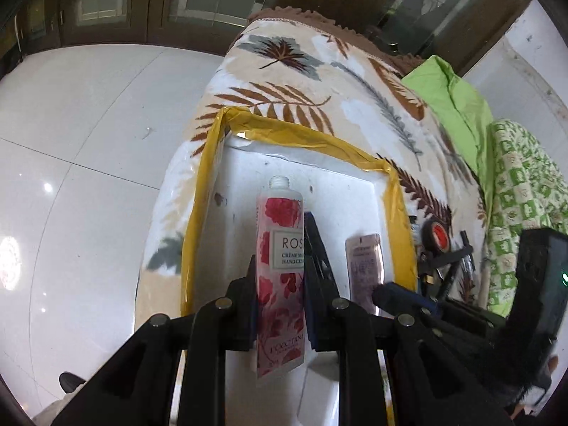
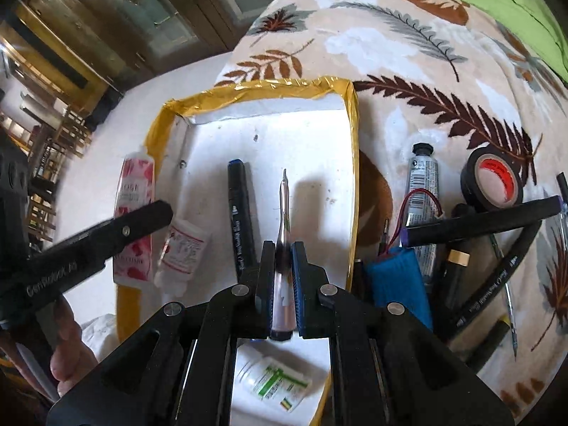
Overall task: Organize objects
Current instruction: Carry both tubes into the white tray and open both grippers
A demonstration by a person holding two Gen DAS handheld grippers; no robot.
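A white foam tray (image 1: 355, 191) edged with yellow tape is seen lying on a leaf-patterned blanket (image 1: 284, 71). In the left wrist view, the left gripper (image 1: 280, 284) is closed on a pink rose hand cream tube (image 1: 280, 248), held above the tray with its open neck pointing away from the camera. A small pale sachet (image 1: 364, 266) lies in the tray to the right of the tube.

In the right wrist view, the right gripper (image 2: 283, 284) is clamped on a slim silver pen (image 2: 284, 234), held over the tray. A black marker (image 2: 241, 220) and a white bottle with a green label (image 2: 273, 380) lie inside the tray. On the blanket to the right of the tray are seen a blue battery pack (image 2: 397, 284), a silver tube (image 2: 422, 191) and a roll of black tape (image 2: 493, 181).
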